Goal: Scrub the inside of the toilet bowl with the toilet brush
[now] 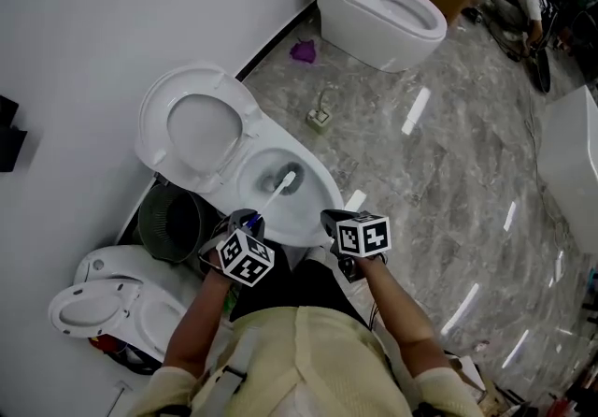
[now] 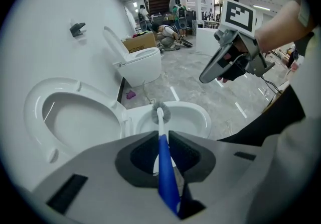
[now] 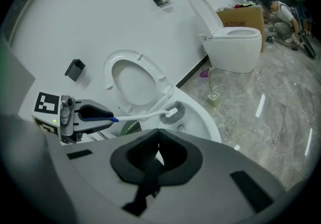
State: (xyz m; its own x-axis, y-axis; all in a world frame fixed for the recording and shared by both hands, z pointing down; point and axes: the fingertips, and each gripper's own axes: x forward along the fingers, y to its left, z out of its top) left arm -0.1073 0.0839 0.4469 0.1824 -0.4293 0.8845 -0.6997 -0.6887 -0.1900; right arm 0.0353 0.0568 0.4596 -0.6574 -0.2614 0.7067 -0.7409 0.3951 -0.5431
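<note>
**Brush head down in the bowl, left gripper doing the work**

The toilet brush (image 1: 276, 196) lies slanted into the toilet bowl (image 1: 326, 197). Its grey bristle head sits low on the inner wall near the drain opening, and its white shaft rises back to a blue grip. The left gripper (image 1: 247, 218) has its jaws clamped on that blue grip. Its own view shows the handle pinched between the dark pads, with the shaft running straight ahead to the bristles. The right gripper (image 1: 329, 217) hovers just beside the near rim with its jaws closed together and nothing between them. It takes no part in the grip.

The seat and lid (image 1: 194, 128) stand raised against the wall, so the bowl is fully open. A dark green waste basket (image 1: 174, 222) stands on the floor to the left of the bowl. A second toilet (image 1: 382, 6) stands well apart along the wall.

The step in hand appears to be the scrubbing itself. To do it well, the person would likely press the bristles firmly to the porcelain and sweep round the wall and under the rim, not stir the middle. The pinch sits far up the handle, so the brush may twist between the pads under side load. Short strokes along the shaft's line should hold it steadier. The right gripper is best kept clear of the handle's swing.
</note>
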